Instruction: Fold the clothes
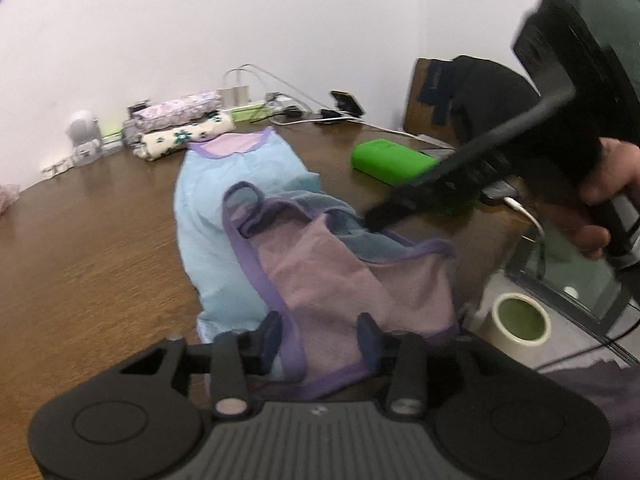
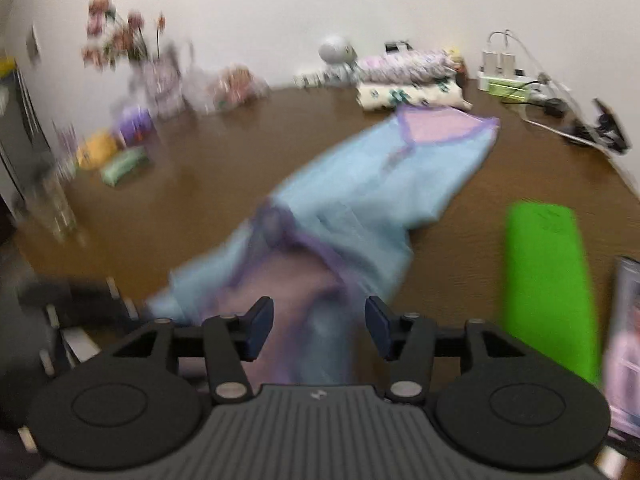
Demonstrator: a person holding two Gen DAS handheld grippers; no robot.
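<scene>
We see a light blue dress (image 1: 240, 184) with purple trim lying long on the brown counter (image 1: 92, 248). Its neck end is right next to the stack of folded clothes (image 1: 180, 126), and its other end, with the pink lining showing, is bunched up at the counter edge far from that stack.

Our left tongs (image 1: 320, 340) are spread wide, with the pink and purple cloth lying between the two blue pads; they do not pinch it. Our right tongs (image 2: 320, 326) are spread too, with cloth in the gap. From the left view, the right tongs' tip is down on the bunched cloth, but we cannot tell if it grips anything.

What could go wrong? The cloth is thin and slippery-looking, so we think the tongs could grab only one layer and the fold would come out crooked. The bunched end hangs at the counter edge, so a pull could drag the dress off. The green case (image 1: 390, 160) is near the dress and could get bumped.

The left view shows a hand (image 1: 608, 208) holding the right tongs, and a roll of tape (image 1: 520, 320) down below. The right view is blurry, but it shows flowers (image 2: 120, 32) and small things far from the stack.
</scene>
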